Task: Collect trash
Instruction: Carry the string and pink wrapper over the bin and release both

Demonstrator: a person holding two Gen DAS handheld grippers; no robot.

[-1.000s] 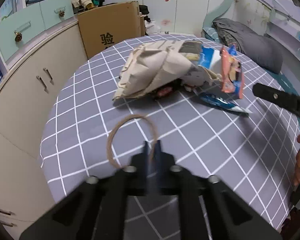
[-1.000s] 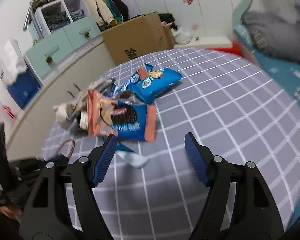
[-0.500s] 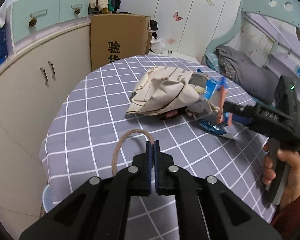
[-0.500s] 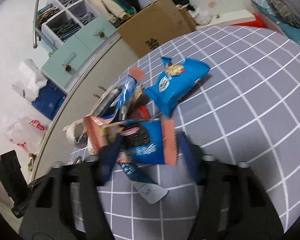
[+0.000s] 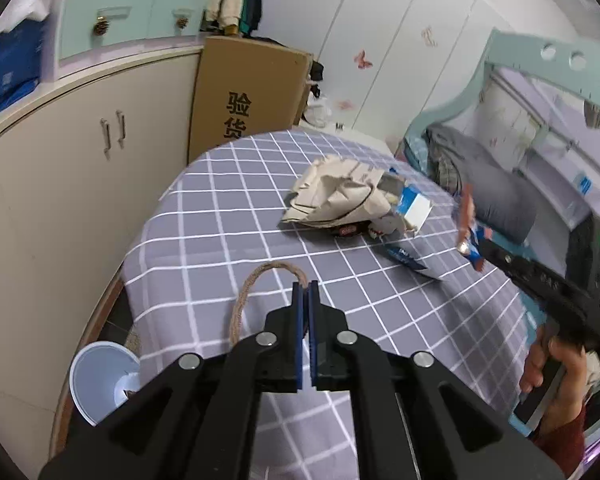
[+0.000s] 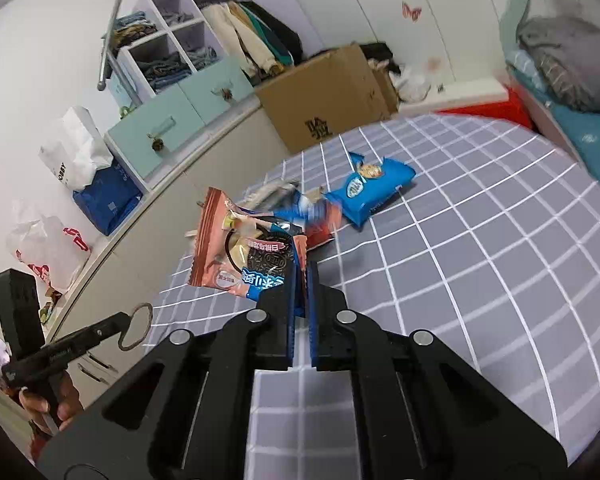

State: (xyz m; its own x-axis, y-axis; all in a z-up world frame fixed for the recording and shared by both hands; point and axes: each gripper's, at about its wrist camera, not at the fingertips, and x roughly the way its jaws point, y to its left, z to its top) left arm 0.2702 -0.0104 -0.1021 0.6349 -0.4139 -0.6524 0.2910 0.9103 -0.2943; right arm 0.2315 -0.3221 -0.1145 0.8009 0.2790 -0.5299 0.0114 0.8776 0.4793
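- A pale blue bin (image 5: 100,380) stands on the floor at the lower left of the left wrist view, below the table edge, with a scrap inside it.
- The left gripper (image 5: 305,292) has its blue-padded fingers pressed together on a loop of twine (image 5: 252,284); the loop arcs out to the left of the tips and hangs above the checked tablecloth (image 5: 220,216). In the right wrist view the same loop (image 6: 136,326) shows at the tip of that gripper, at the far left, off the table.
- A crumpled paper bag (image 5: 336,196) lies near the middle of the table, with dark wrappers tucked under its near edge.
- Just right of the bag sits a blue and white carton (image 5: 414,206), and a flat blue wrapper (image 5: 406,258) lies on the cloth in front of it.
- The right gripper (image 6: 301,270) pinches the lower right corner of a pink and blue cookie wrapper (image 6: 240,252), fingers clamped on it; the wrapper is lifted clear of the table. In the left wrist view it (image 5: 470,232) is blurred at the tip of that gripper, whose handle a hand (image 5: 556,364) grips.
- A blue snack bag (image 6: 368,190) lies on the cloth beyond, at the right end of the litter pile.
- A cardboard box (image 6: 328,100) stands behind the table against the cabinets.
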